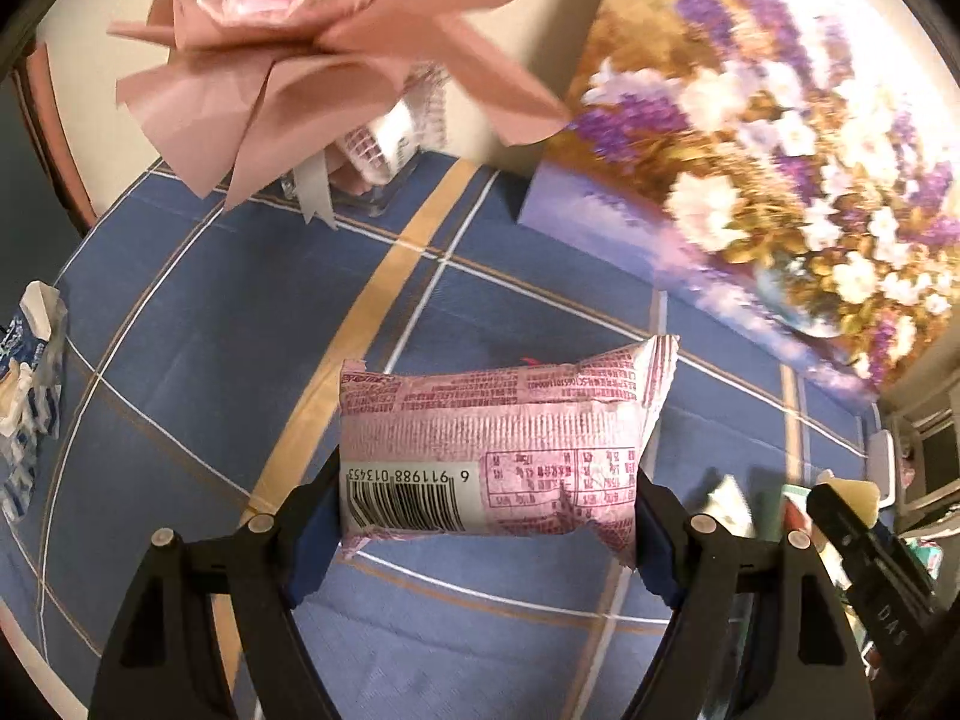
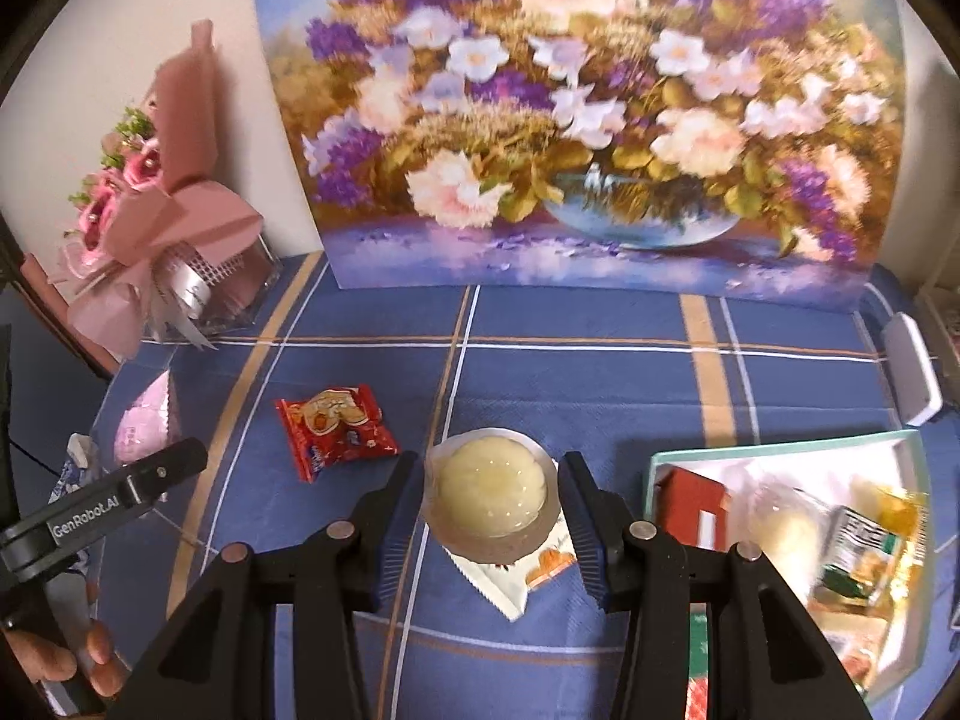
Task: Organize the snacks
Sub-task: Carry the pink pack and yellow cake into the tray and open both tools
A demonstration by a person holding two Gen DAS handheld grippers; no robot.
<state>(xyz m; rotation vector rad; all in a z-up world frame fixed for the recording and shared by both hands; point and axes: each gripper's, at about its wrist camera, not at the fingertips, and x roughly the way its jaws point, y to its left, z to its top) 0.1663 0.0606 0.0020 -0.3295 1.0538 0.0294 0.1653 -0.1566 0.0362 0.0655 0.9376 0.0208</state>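
Observation:
My left gripper is shut on a pink printed snack packet, gripped at its two short ends with the barcode side up, above the blue checked tablecloth. In the right wrist view my right gripper is shut on a clear jelly cup with pale yellow filling. A white and orange packet lies on the cloth under the cup. A red snack packet lies left of the cup. The pink packet also shows at the far left, behind a left gripper finger.
A teal-rimmed white box with several snacks sits at the right. A flower painting leans on the wall behind, a pink bouquet stands at back left, and a blue-white packet lies at the left table edge.

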